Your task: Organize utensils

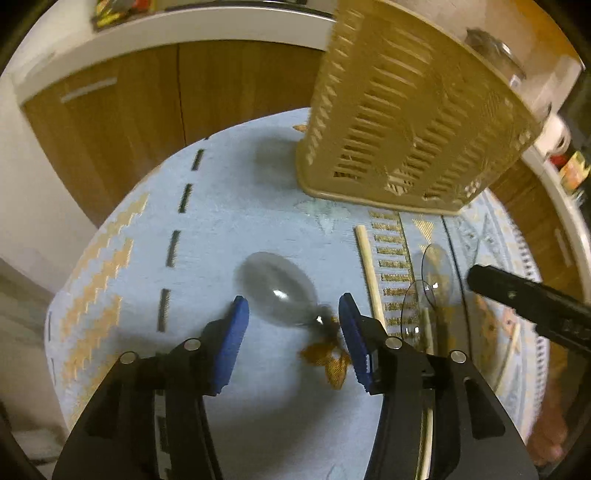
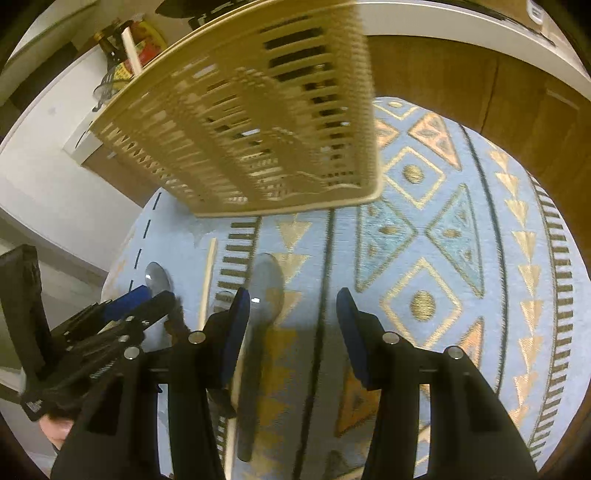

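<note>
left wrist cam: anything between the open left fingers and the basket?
Only the clear plastic spoon, its bowl just ahead of the left gripper; beyond it, bare blue cloth up to the basket.

Non-task items I can see:

- Tablecloth: light blue, gold zigzags and black dashes, fills the middle of the left wrist view; in the right wrist view it shows triangles and diamonds.
- Wooden cabinets: brown doors, upper left of the left wrist view.
- White countertop: above the cabinets.
- Glass jar: upper right, blurred.
- Dark bottle: upper left of the right wrist view, beside colourful packets I cannot identify.
</note>
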A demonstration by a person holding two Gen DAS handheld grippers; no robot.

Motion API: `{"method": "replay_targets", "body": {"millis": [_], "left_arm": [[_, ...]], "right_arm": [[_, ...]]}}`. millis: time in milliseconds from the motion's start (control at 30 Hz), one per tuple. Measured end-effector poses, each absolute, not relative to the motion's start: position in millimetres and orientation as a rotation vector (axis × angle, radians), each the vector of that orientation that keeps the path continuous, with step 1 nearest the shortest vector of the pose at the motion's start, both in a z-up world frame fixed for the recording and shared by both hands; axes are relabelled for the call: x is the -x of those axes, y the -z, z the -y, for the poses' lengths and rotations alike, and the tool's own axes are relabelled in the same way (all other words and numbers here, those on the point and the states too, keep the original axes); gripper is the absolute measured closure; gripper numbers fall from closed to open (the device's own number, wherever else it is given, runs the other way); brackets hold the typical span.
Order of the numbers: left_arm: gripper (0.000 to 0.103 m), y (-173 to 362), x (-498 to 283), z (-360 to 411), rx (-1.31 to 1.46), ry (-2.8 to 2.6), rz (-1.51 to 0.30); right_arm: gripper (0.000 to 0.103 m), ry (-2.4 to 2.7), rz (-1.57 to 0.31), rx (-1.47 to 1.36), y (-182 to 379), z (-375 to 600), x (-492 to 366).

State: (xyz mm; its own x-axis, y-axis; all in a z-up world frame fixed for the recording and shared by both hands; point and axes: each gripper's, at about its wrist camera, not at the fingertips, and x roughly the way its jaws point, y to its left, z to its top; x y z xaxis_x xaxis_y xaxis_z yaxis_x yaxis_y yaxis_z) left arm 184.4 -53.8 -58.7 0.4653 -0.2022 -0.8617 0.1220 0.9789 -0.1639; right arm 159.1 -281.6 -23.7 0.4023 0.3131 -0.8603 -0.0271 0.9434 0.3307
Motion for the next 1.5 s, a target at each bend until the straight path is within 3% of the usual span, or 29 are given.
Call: {"method": "replay_targets", "body": {"millis": [100,133,233,367,533,633,733,1067,1333,1400,1433,1500], "left_arm": [[0.056,61.8,-182.3,76.8,-0.064,0.149,-1.031],[0.06,63.6,-180.0,86.1,-0.098,0.147,-1.017],[0.086,61.6,-177.0,90.8,-0.143,0.194,-1.007],[0.094,58.5,-175.9,79.4,-0.151,0.259,-1.019],[0.093,54.3,-174.6,51.7,-0.122,0.351,-1.034],[0.083,50.9,-180.4,27.9,-0.05,0.372,-1.04],[0.081,45.2,-185.6,6.9,0.024,0.384,-1.044],[0.065,49.0,-201.9,-11.9,0.092,0.325,-1.047],[0.06,45.5,-206.5,-5.2,0.112,0.311,-1.049],[0.058,44.3,-208.6,1.6,0.078,0.285,-1.049],[0.058,44.3,-210.0,8.7,0.049,0.269,-1.047],[0.058,45.1,-211.1,19.4,0.001,0.247,-1.054]], "right_arm": [[0.057,-0.208,-1.138,-0.302,23.5,293.7,-157.0],[0.057,-0.207,-1.139,-0.305,23.3,296.3,-156.8],[0.057,-0.214,-1.149,-0.324,23.9,300.7,-158.8],[0.057,-0.23,-1.162,-0.333,26.2,291.3,-164.2],[0.057,-0.216,-1.17,-0.296,30.2,264.7,-175.9],[0.058,-0.172,-1.161,-0.258,30.5,252.8,-181.8],[0.058,-0.133,-1.161,-0.242,33.7,246.3,-189.6],[0.058,-0.09,-1.162,-0.085,41.3,209.8,-181.5],[0.058,-0.06,-1.166,0.019,47.7,182.7,-168.3],[0.061,-0.055,-1.166,0.027,48.8,177.7,-168.8],[0.07,-0.055,-1.162,0.033,48.9,175.7,-168.1],[0.073,-0.06,-1.156,0.041,49.6,172.6,-165.8]]}}
